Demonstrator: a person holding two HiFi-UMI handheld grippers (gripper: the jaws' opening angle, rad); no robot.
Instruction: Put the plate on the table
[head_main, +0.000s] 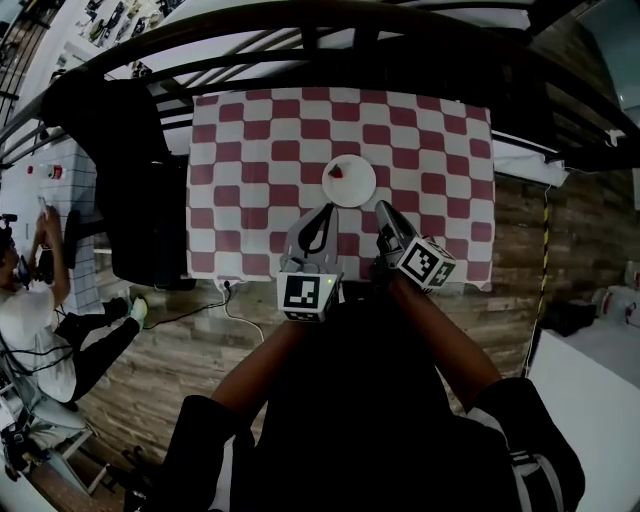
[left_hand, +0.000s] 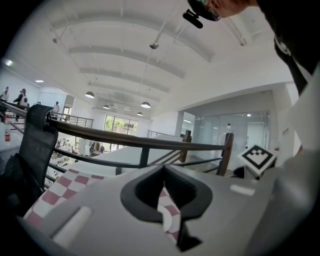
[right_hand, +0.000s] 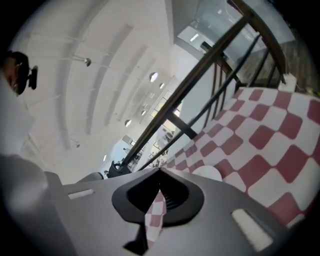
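A wooden floor (head_main: 170, 330) and a dark railing (head_main: 400, 45) frame a table (head_main: 250, 130) covered in a red-and-white checked cloth. The plate (head_main: 355, 188), round and white with a small red bit (head_main: 337, 169) near its rim, lies flat on the cloth about mid-table, so the task looks done. The left gripper (head_main: 324, 210) and right gripper (head_main: 384, 208) hang just short of it, each with jaws closed on nothing, and seemingly only need to pull away.
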